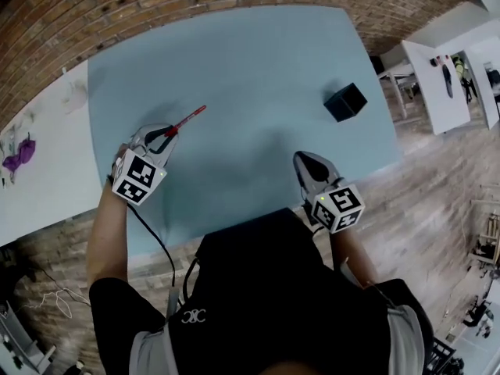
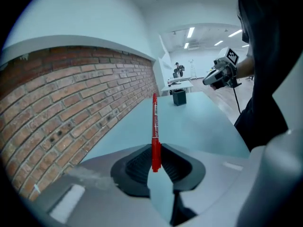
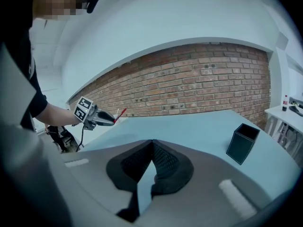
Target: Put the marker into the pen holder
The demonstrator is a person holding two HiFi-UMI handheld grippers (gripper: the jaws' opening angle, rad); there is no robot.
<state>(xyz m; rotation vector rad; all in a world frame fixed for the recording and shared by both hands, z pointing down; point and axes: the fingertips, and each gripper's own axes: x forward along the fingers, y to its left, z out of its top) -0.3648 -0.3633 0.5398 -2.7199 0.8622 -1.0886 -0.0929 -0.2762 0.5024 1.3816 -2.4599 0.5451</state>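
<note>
1. Gripping the red marker (image 1: 188,119) by one end, your left hand-held gripper (image 1: 167,134) hangs over the bench's (image 1: 234,61) near left.
2. Your right hand-held gripper (image 1: 302,158) is closed, empty.
3. The black pen holder (image 1: 345,101) stands far right.

The left gripper (image 2: 155,161) pinches a red marker (image 2: 154,126) between its two black pads. The marker sticks out ahead, over the light blue tabletop (image 2: 199,126). A brick wall (image 2: 71,108) runs along the tabletop's left edge. A black pen holder (image 2: 179,97) stands near the far edge. The right gripper (image 2: 208,81) hangs in the air by the right edge.
</note>
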